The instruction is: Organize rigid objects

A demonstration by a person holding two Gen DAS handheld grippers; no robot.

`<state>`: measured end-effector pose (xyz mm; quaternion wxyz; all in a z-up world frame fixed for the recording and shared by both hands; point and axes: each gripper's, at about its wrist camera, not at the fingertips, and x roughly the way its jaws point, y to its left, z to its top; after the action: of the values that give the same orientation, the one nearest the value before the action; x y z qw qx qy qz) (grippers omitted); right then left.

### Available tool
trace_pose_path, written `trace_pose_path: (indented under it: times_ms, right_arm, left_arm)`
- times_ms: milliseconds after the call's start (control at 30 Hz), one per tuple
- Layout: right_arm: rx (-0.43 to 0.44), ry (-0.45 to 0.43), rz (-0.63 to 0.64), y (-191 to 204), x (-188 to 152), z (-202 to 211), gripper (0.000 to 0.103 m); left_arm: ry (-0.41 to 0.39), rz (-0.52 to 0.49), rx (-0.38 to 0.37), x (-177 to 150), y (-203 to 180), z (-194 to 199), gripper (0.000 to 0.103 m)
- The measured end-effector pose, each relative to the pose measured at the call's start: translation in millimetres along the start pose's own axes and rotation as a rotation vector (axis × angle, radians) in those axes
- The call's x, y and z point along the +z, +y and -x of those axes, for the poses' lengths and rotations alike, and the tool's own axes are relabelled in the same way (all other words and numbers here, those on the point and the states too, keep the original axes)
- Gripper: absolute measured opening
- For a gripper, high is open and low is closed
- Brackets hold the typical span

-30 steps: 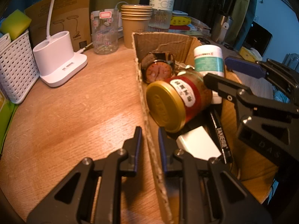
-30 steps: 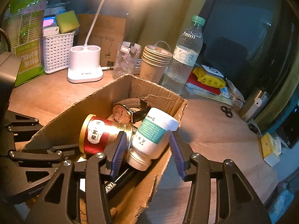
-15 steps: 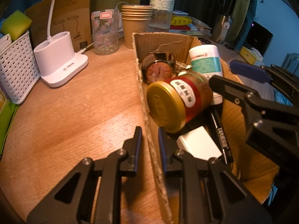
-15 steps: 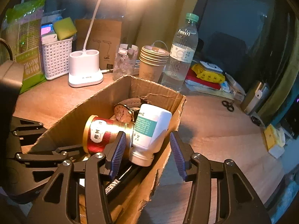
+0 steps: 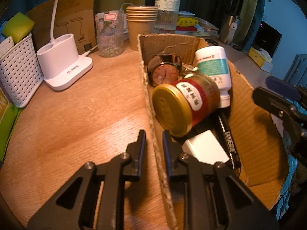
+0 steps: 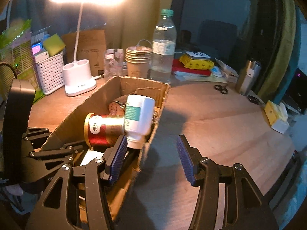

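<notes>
A cardboard box (image 5: 255, 134) (image 6: 80, 113) lies on the wooden table. In it are a red jar with a gold lid (image 5: 184, 105) (image 6: 99, 130), a white pill bottle with a green label (image 5: 214, 69) (image 6: 139, 117), a wristwatch (image 5: 164, 72), a black marker (image 5: 229, 141) and a white block (image 5: 206, 148). My left gripper (image 5: 153, 143) is shut on the box's left wall. My right gripper (image 6: 151, 157) is open and empty, just right of the box and behind the bottle; it also shows in the left wrist view (image 5: 280, 95).
At the back stand a white lamp base (image 5: 63, 65) (image 6: 79, 78), a white basket (image 5: 17, 67), a clear jar (image 5: 110, 34), stacked paper cups (image 5: 141, 25) (image 6: 137, 61) and a water bottle (image 6: 164, 48). Scissors (image 6: 220, 89), a steel cup (image 6: 247, 76) and a yellow box (image 6: 276, 115) lie right.
My right gripper has let go of the pill bottle, opened wide and pulled back to the right of the box. The bottle now rests against the red jar. My left gripper has not moved.
</notes>
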<state>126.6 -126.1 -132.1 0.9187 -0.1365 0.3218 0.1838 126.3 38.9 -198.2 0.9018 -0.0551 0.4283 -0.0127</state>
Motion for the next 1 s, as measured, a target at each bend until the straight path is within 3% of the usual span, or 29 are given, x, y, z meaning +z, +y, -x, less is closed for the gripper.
trace_pose_path:
  times_ms: [67, 433, 500, 533, 567, 1000]
  right_arm:
    - [-0.011, -0.001, -0.021, -4, -3, 3, 0.066]
    - [-0.048, -0.044, -0.076, -26, -3, 34, 0.067]
    - [-0.052, -0.057, -0.087, -31, -2, 40, 0.067]
    - [-0.054, -0.063, -0.092, -33, -2, 43, 0.067]
    - [-0.056, -0.07, -0.097, -35, -2, 47, 0.068]
    - [-0.07, -0.146, -0.127, -47, 1, 82, 0.068]
  left_arm:
    - [-0.002, -0.001, 0.009, -1, 0, 1, 0.02]
    - [-0.057, -0.02, 0.053, 0, -8, 15, 0.024]
    - [-0.075, -0.016, 0.066, 2, -8, 20, 0.032]
    - [-0.081, -0.011, 0.068, 3, -7, 23, 0.048]
    - [-0.089, 0.001, 0.064, 4, -6, 27, 0.057]
    - [-0.245, -0.053, 0.064, 14, -33, 91, 0.058]
